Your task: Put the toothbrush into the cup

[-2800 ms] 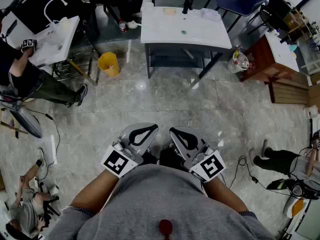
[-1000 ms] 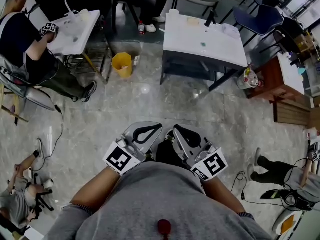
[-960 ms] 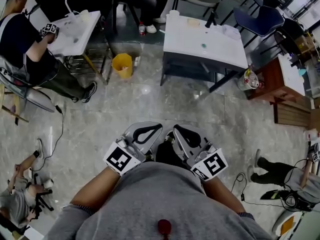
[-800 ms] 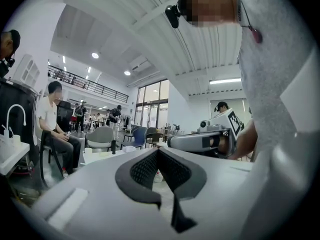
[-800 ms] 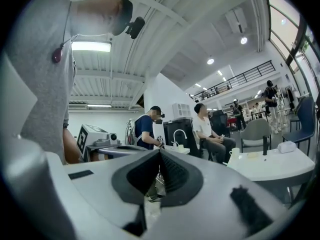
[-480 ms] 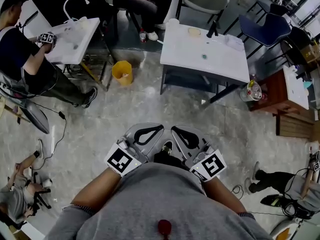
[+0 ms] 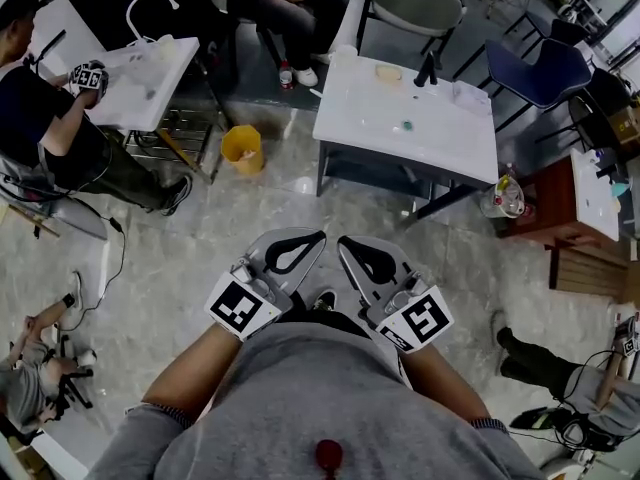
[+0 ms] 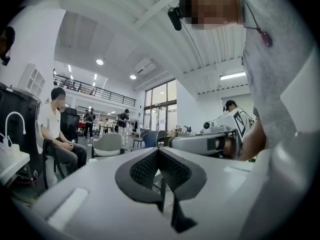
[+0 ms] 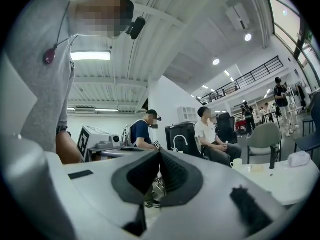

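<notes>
The left tool (image 7: 312, 240) and the right tool (image 7: 348, 244) are held level, side by side, close to the person's grey shirt (image 7: 320, 398). The jaws of each are pressed together with nothing between them. The white cup (image 7: 345, 52) stands at the far left corner of the white counter (image 7: 440, 143), well apart from both tools. The toothbrush is too small to pick out.

Glossy grey stone floor (image 7: 290, 213) around the smooth white table (image 7: 365, 118). Beside the table, a yellow plastic bucket (image 7: 241, 151). The left gripper (image 7: 312, 238) is matt grey plastic.
</notes>
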`<control>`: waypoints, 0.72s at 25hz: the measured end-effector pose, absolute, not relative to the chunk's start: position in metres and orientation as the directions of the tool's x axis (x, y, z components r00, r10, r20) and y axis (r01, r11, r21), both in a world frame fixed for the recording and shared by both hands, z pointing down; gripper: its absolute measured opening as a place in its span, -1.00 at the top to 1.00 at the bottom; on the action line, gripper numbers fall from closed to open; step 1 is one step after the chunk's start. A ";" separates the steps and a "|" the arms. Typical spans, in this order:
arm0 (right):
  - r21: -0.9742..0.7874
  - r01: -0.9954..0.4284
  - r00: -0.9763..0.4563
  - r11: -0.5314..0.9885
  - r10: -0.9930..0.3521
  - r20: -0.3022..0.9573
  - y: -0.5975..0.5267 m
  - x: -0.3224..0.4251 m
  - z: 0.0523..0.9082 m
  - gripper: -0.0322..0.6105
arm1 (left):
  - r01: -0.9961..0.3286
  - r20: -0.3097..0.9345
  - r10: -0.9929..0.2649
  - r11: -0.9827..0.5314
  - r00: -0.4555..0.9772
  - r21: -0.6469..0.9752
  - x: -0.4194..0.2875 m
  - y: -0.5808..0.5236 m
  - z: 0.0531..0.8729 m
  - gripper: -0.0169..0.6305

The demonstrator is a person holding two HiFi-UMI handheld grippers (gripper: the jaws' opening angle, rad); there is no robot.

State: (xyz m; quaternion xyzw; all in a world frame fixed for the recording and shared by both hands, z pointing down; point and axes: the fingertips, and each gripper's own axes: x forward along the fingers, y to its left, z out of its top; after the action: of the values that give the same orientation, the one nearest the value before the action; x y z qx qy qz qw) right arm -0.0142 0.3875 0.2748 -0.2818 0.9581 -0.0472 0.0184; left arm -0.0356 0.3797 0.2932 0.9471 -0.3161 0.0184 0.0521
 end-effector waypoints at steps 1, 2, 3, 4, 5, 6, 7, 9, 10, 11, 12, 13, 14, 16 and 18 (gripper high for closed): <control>-0.099 -0.537 -0.841 0.838 -0.541 -0.012 0.382 -0.014 0.273 0.86 | -0.602 0.063 -0.598 -0.794 0.799 0.085 -0.034 0.374 0.291 0.93; -0.096 -0.536 -0.842 0.838 -0.540 -0.015 0.377 -0.013 0.271 0.86 | -0.602 0.058 -0.600 -0.794 0.798 0.082 -0.033 0.368 0.290 0.93; -0.093 -0.537 -0.841 0.839 -0.540 -0.016 0.371 -0.013 0.269 0.86 | -0.603 0.054 -0.600 -0.794 0.798 0.080 -0.032 0.361 0.288 0.93; -0.091 -0.538 -0.841 0.838 -0.541 -0.016 0.365 -0.013 0.269 0.86 | -0.603 0.049 -0.601 -0.794 0.798 0.079 -0.033 0.355 0.288 0.93; -0.091 -0.540 -0.839 0.837 -0.543 -0.014 0.358 -0.013 0.269 0.86 | -0.603 0.046 -0.602 -0.794 0.798 0.079 -0.034 0.348 0.287 0.93; -0.092 -0.543 -0.838 0.835 -0.546 -0.012 0.352 -0.014 0.269 0.86 | -0.602 0.044 -0.601 -0.794 0.798 0.081 -0.035 0.342 0.288 0.93; -0.092 -0.547 -0.835 0.832 -0.550 -0.009 0.345 -0.015 0.270 0.86 | -0.601 0.042 -0.599 -0.795 0.799 0.082 -0.036 0.335 0.289 0.93; -0.089 -0.556 -0.830 0.826 -0.558 -0.001 0.331 -0.016 0.273 0.86 | -0.594 0.038 -0.593 -0.801 0.805 0.081 -0.039 0.320 0.291 0.93; -0.089 -0.562 -0.826 0.822 -0.564 0.004 0.324 -0.017 0.275 0.86 | -0.589 0.036 -0.588 -0.804 0.808 0.081 -0.041 0.313 0.292 0.93; -0.092 -0.568 -0.822 0.818 -0.569 0.008 0.317 -0.017 0.278 0.86 | -0.583 0.034 -0.582 -0.808 0.812 0.081 -0.043 0.306 0.293 0.93; -0.096 -0.574 -0.818 0.814 -0.575 0.012 0.309 -0.018 0.280 0.86 | -0.577 0.034 -0.576 -0.813 0.816 0.081 -0.044 0.298 0.294 0.93; -0.099 -0.579 -0.814 0.809 -0.581 0.015 0.301 -0.019 0.281 0.86 | -0.571 0.038 -0.570 -0.817 0.821 0.083 -0.046 0.291 0.296 0.93; -0.101 -0.585 -0.810 0.804 -0.587 0.019 0.293 -0.021 0.283 0.86 | -0.565 0.041 -0.564 -0.821 0.825 0.086 -0.048 0.282 0.297 0.93; -0.104 -0.598 -0.800 0.794 -0.600 0.023 0.276 -0.024 0.284 0.86 | -0.552 0.045 -0.551 -0.828 0.834 0.092 -0.052 0.265 0.299 0.93; -0.112 -0.614 -0.788 0.781 -0.615 0.025 0.258 -0.026 0.285 0.86 | -0.538 0.046 -0.537 -0.837 0.843 0.095 -0.055 0.247 0.299 0.93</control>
State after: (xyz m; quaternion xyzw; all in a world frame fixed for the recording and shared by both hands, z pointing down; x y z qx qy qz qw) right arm -0.0264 0.2576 0.2851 -0.3256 0.9438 -0.0570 0.0066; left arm -0.0548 0.2475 0.2992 0.9584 -0.2804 0.0089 0.0522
